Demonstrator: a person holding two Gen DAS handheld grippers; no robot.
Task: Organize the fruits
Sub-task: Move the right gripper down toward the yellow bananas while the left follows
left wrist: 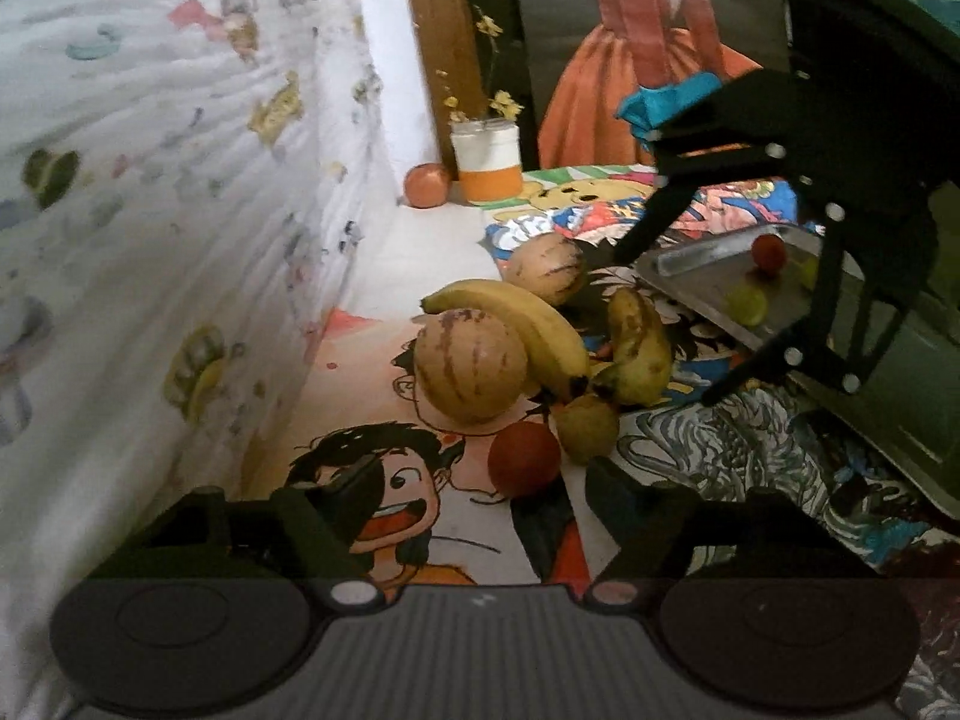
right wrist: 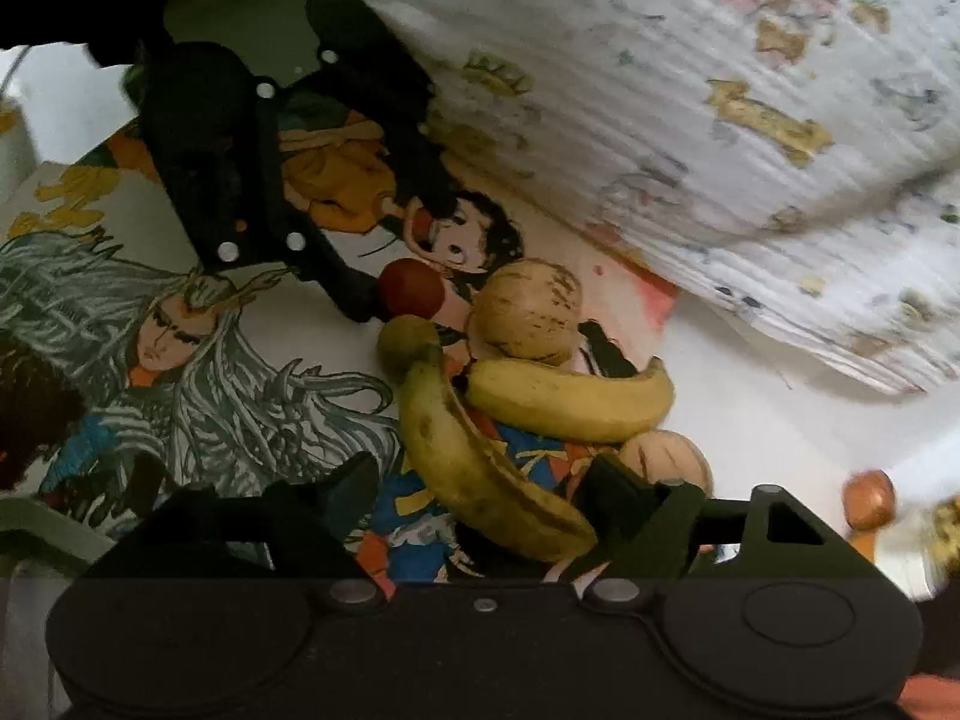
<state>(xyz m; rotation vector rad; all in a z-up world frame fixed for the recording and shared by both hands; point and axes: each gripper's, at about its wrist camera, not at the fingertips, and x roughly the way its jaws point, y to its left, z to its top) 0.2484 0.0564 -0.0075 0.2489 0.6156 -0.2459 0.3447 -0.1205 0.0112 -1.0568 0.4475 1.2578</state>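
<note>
A pile of fruit lies on a cartoon-print sheet: two striped tan melons (left wrist: pixel 471 367) (left wrist: pixel 546 267), two bananas (left wrist: pixel 516 324) (left wrist: pixel 639 348), a green pear (left wrist: pixel 587 426) and a red fruit (left wrist: pixel 523 459). My left gripper (left wrist: pixel 486 489) is open, its fingers either side of the red fruit (right wrist: pixel 411 290), just short of it. My right gripper (right wrist: pixel 486 498) is open above the spotted banana (right wrist: pixel 480 468), which lies between its fingers. It also shows in the left wrist view (left wrist: pixel 666 324), spread above the pile's right side. A metal tray (left wrist: pixel 708 288) holds a red fruit and two green ones.
A white quilted blanket (left wrist: pixel 150 210) bulks along the left. A white-and-orange jar with flowers (left wrist: pixel 486 165) and an orange fruit (left wrist: pixel 427 185) stand at the back. A wooden post (left wrist: pixel 441 48) rises behind them.
</note>
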